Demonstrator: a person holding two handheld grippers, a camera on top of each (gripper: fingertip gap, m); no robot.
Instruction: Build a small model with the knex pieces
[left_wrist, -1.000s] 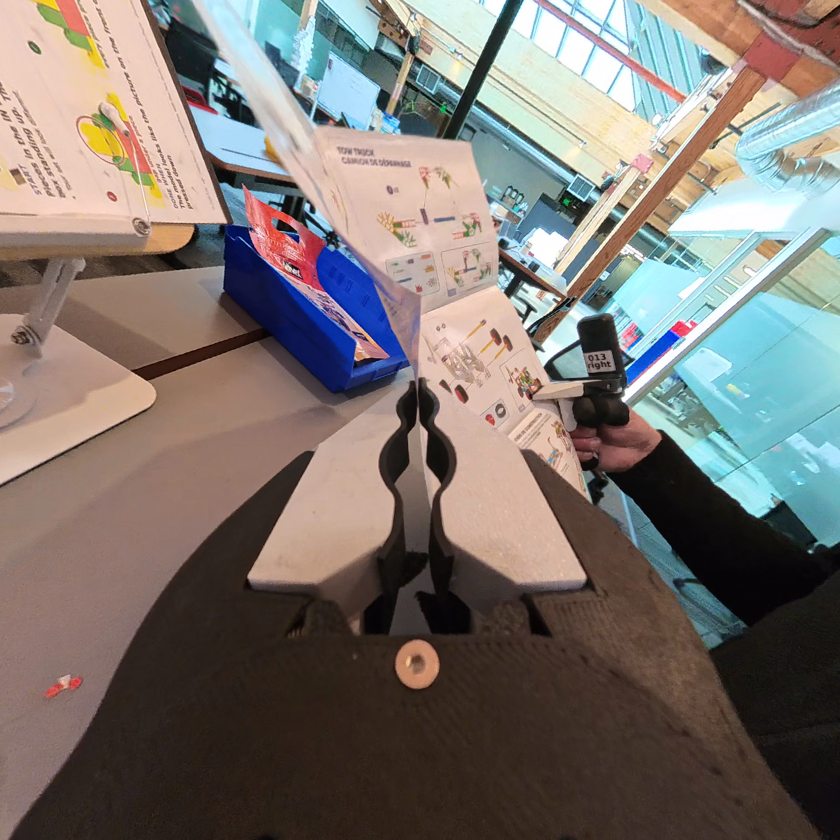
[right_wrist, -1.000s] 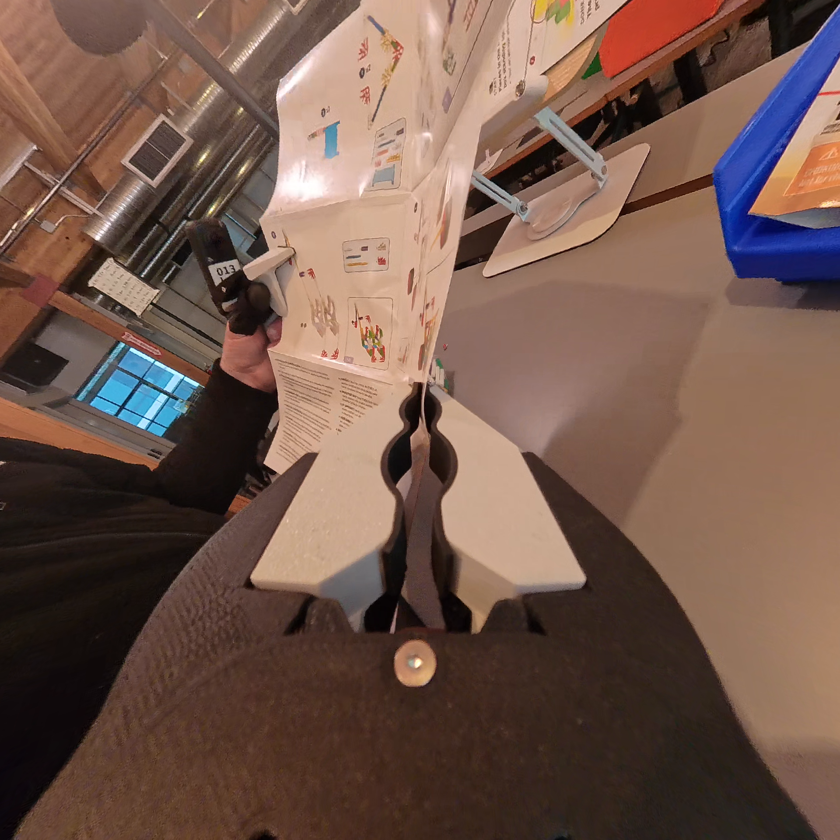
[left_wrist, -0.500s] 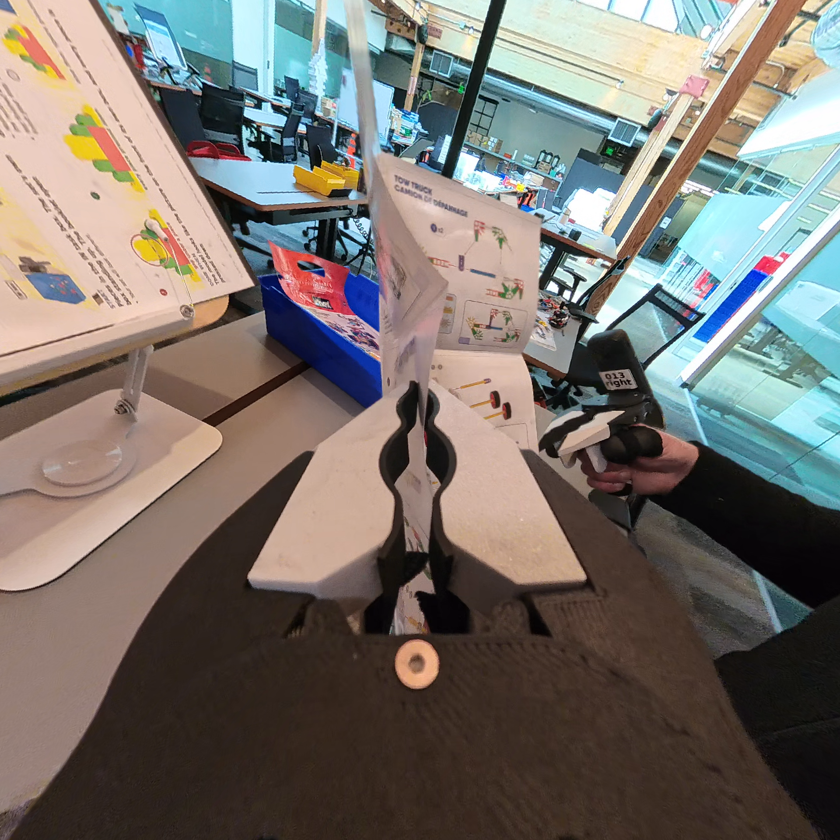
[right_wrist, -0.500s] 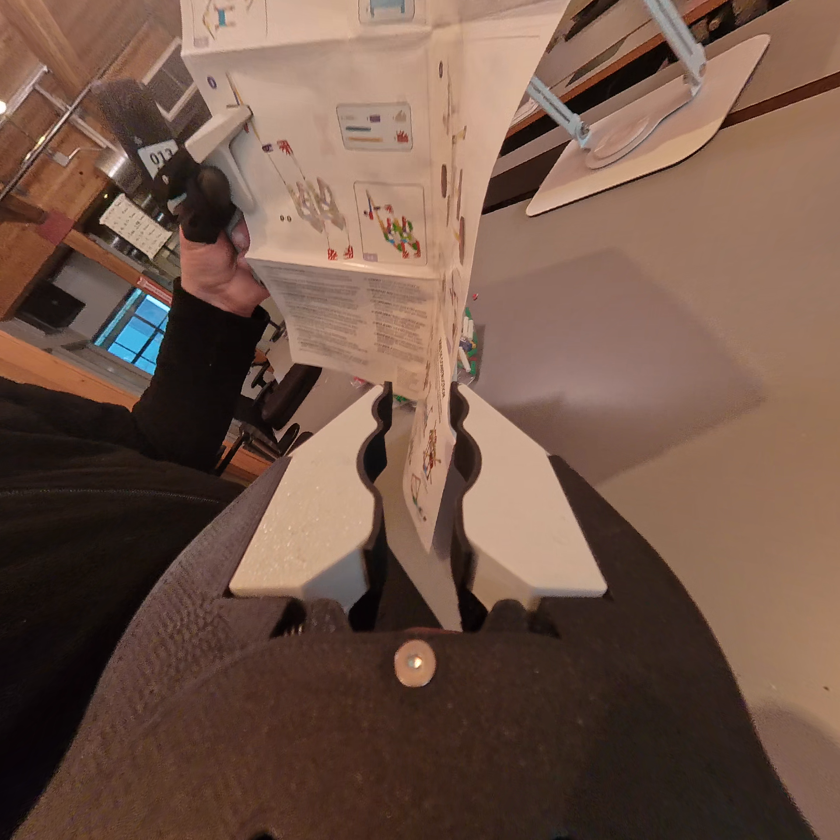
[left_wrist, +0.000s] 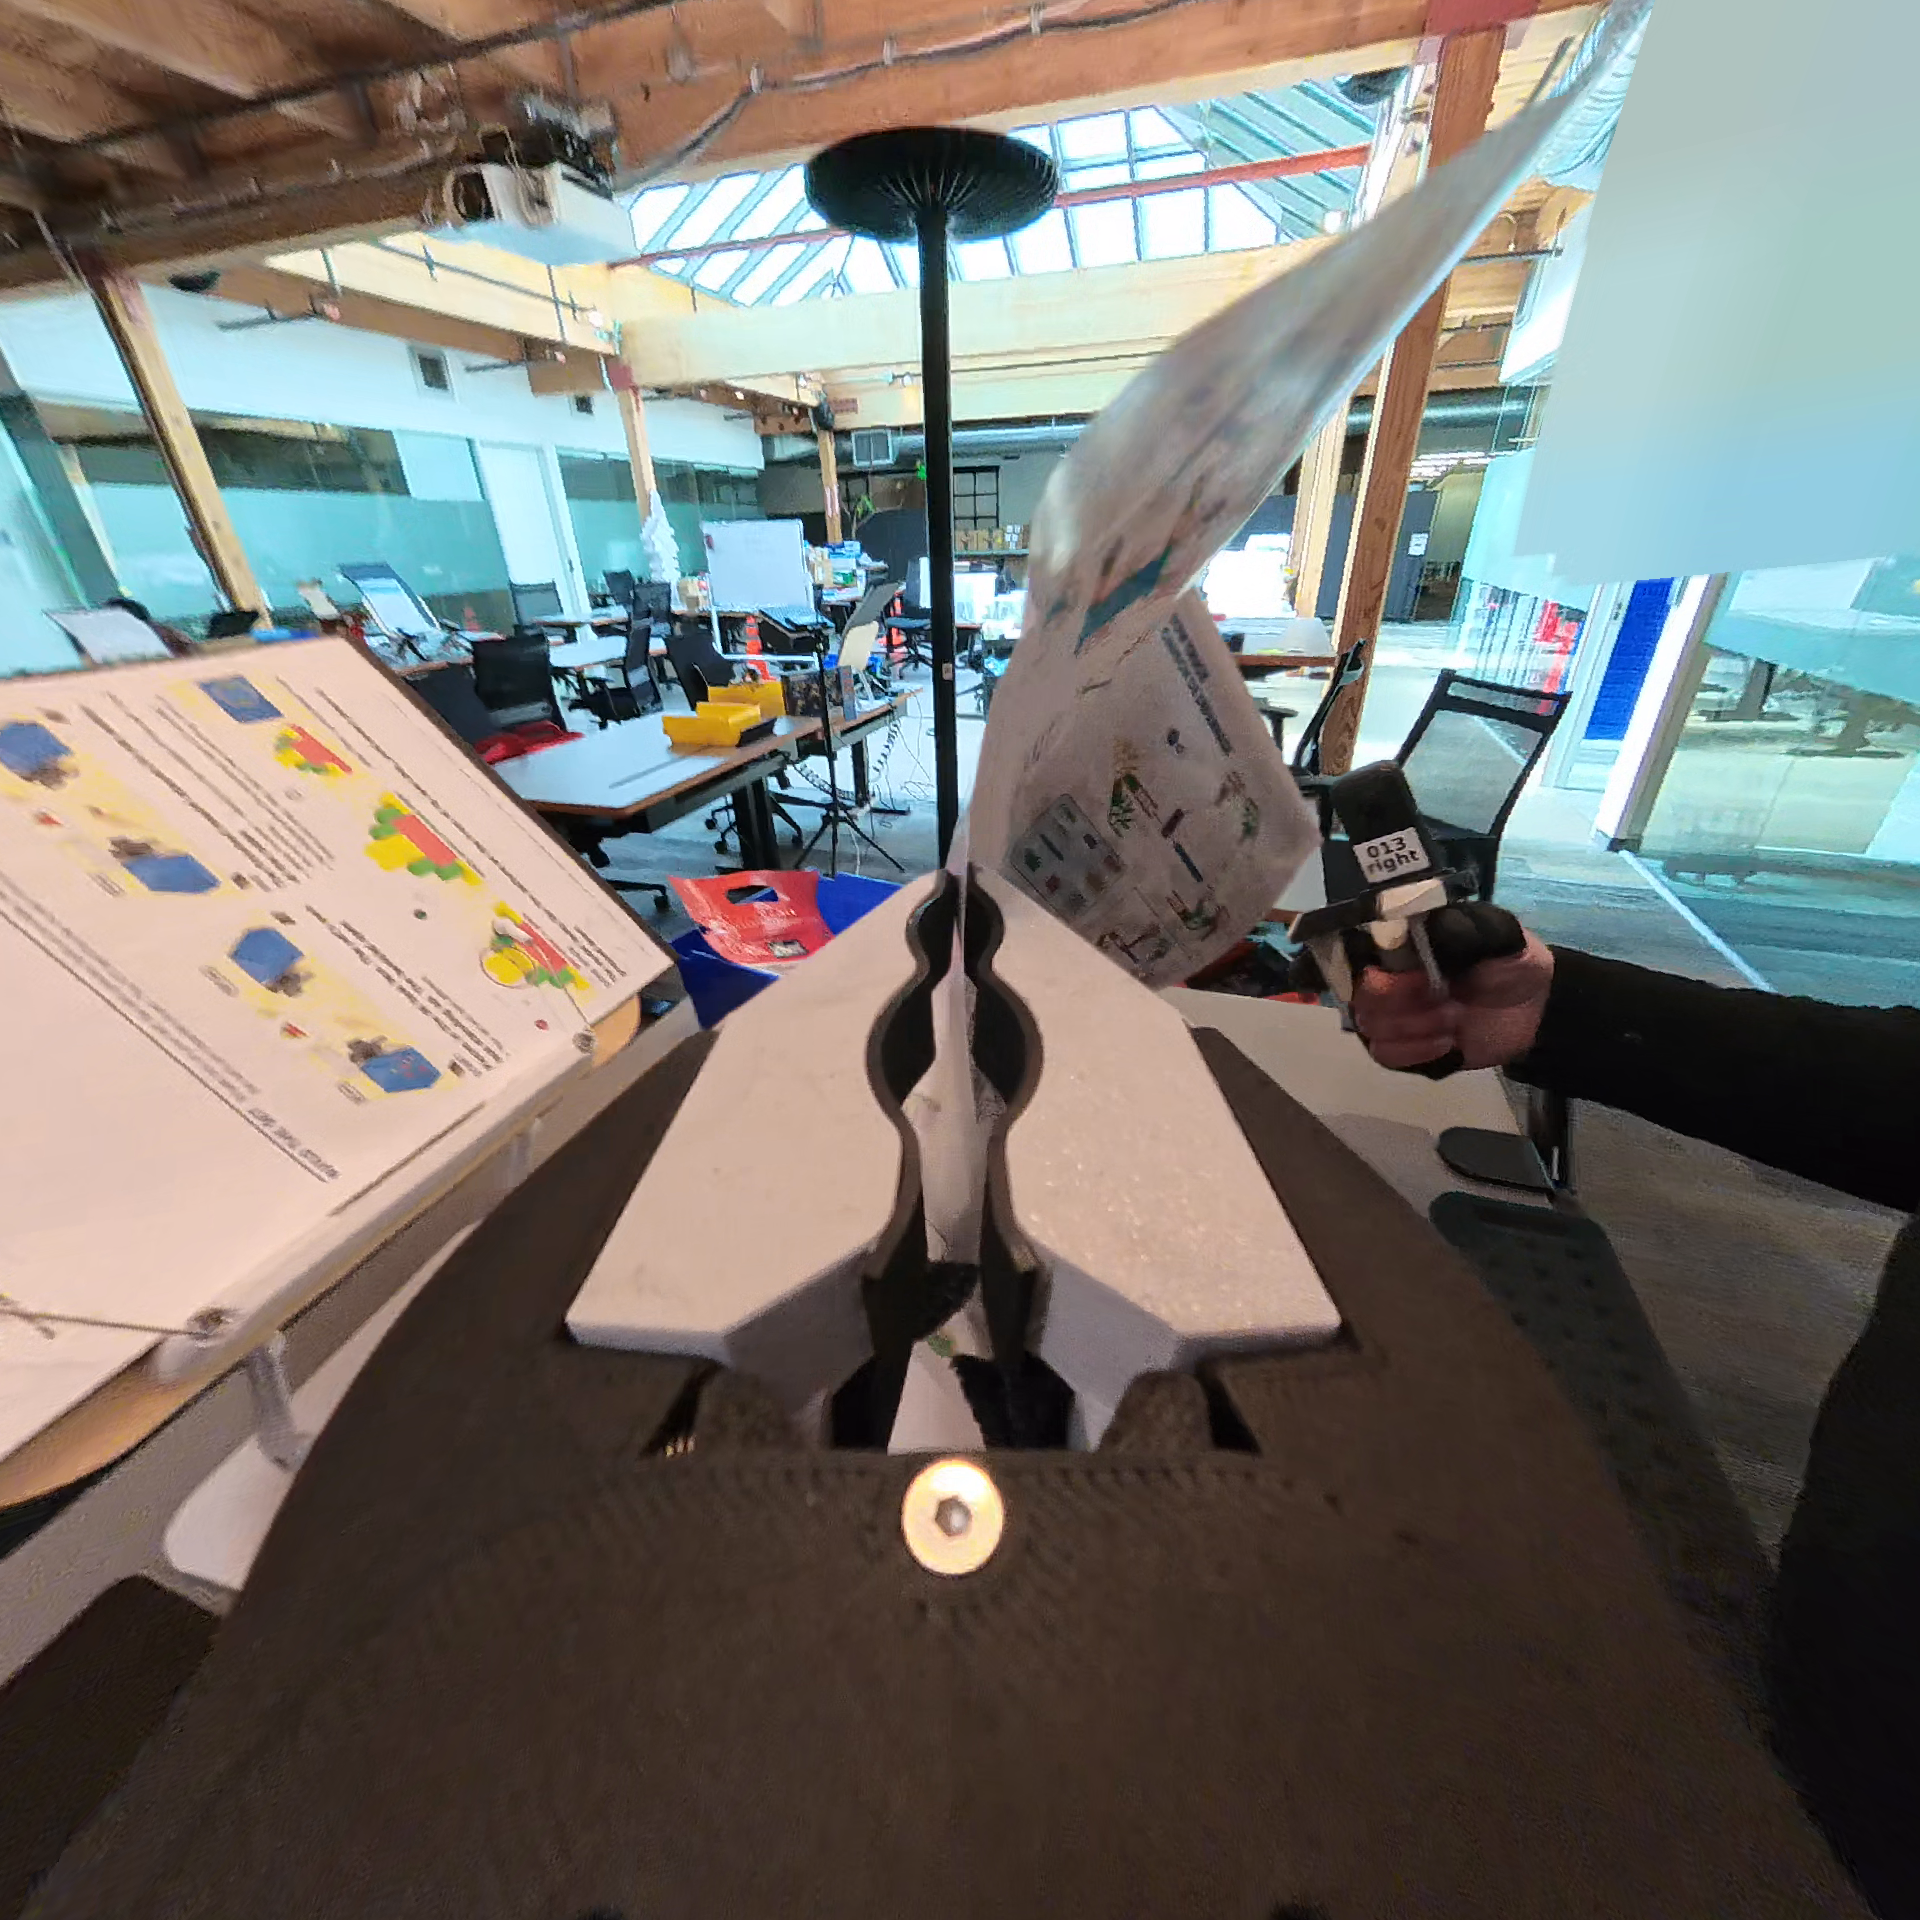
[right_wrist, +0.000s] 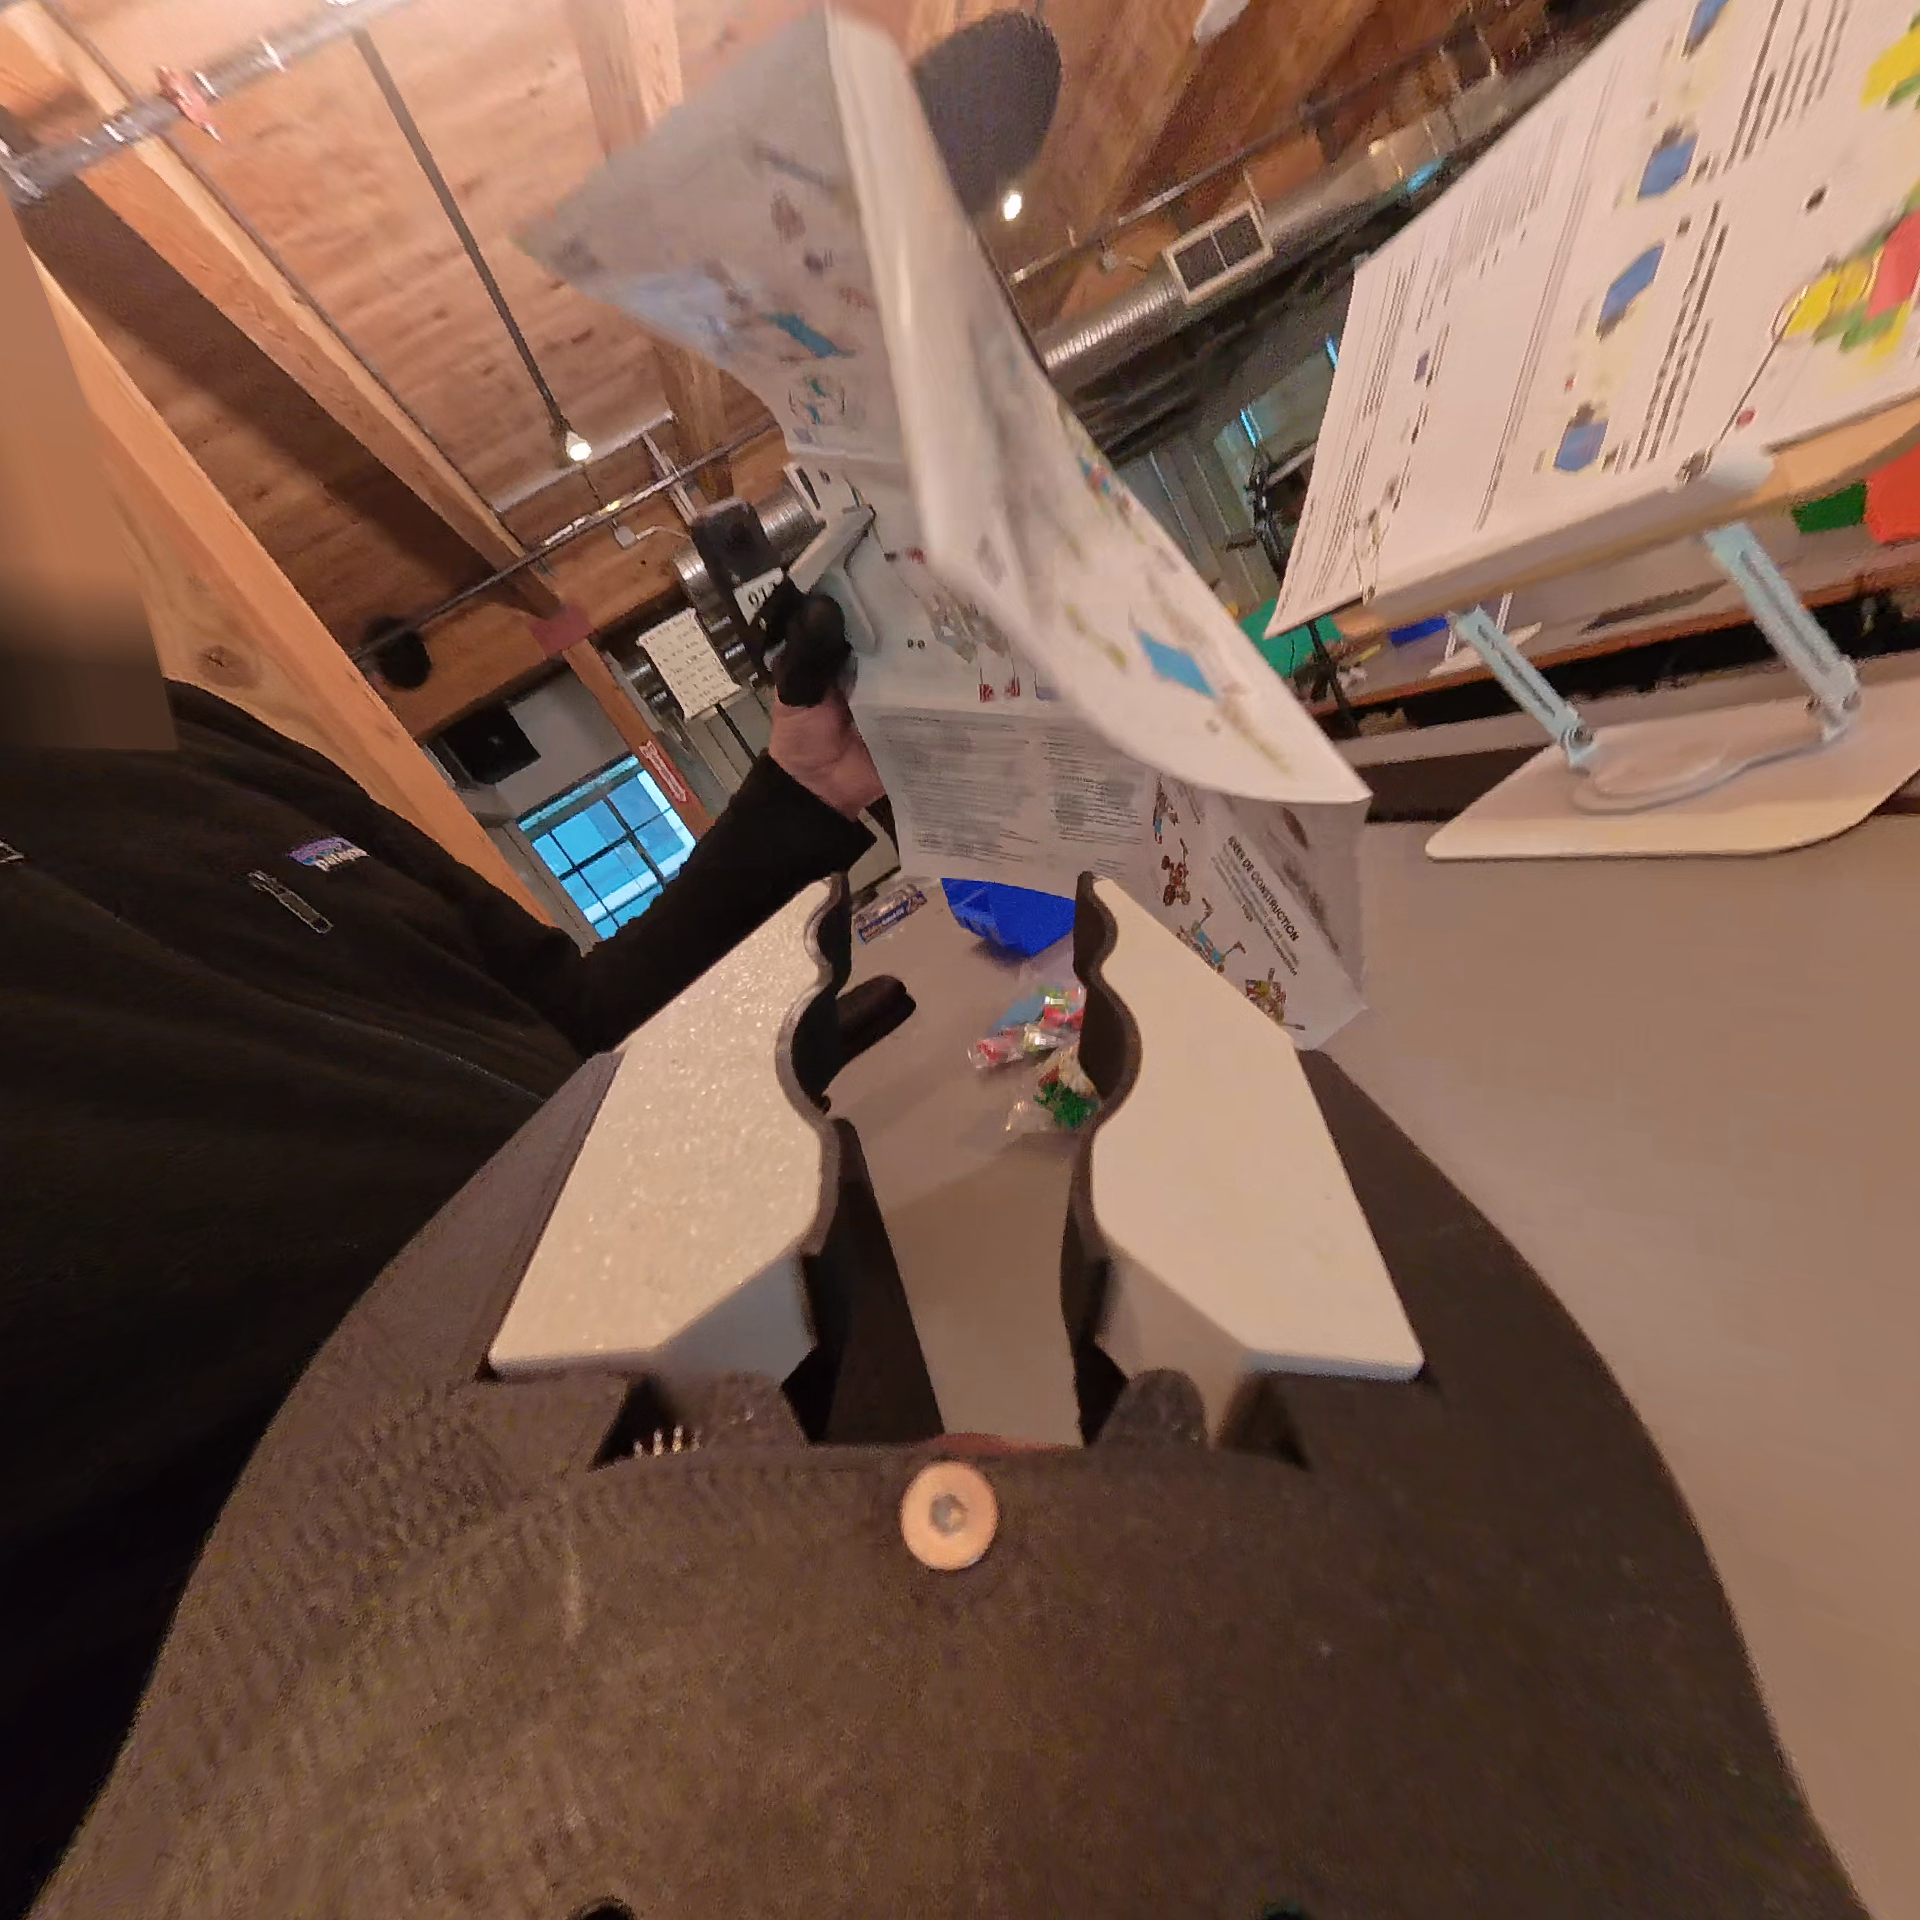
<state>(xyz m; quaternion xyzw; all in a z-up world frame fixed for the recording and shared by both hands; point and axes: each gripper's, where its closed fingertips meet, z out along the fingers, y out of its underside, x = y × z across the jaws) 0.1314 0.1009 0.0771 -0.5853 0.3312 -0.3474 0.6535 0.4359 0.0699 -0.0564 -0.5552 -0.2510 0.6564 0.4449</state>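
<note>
1. Desk (right_wrist: 1558, 1143): one, grey. It carries everything below except the sheet.
2. Reading stand (left_wrist: 260, 935): one, with one printed page clipped on it, on the far side of the desk from the person.
3. Instruction sheet (left_wrist: 1143, 810): one, folded paper, up in the air above the desk. A second ago both claws pinched it. Now it hangs from the left one only, and its free part flops over, blurred.
4. Blue bin (left_wrist: 727, 977): one in the left wrist view, behind the sheet, with one red bag (left_wrist: 753, 914) standing in it.
5. Claws: two.
   - Left claw (left_wrist: 958, 883) is clenched on the sheet's lower edge.
   - Right claw (right_wrist: 956, 904) has let go. Its jaws are spread with nothing between them, just clear of the sheet's corner.
6. Small clear bags (right_wrist: 1039, 1049) of coloured parts: two or three, too small to count exactly. They lie on the desk beyond the right claw.
</note>
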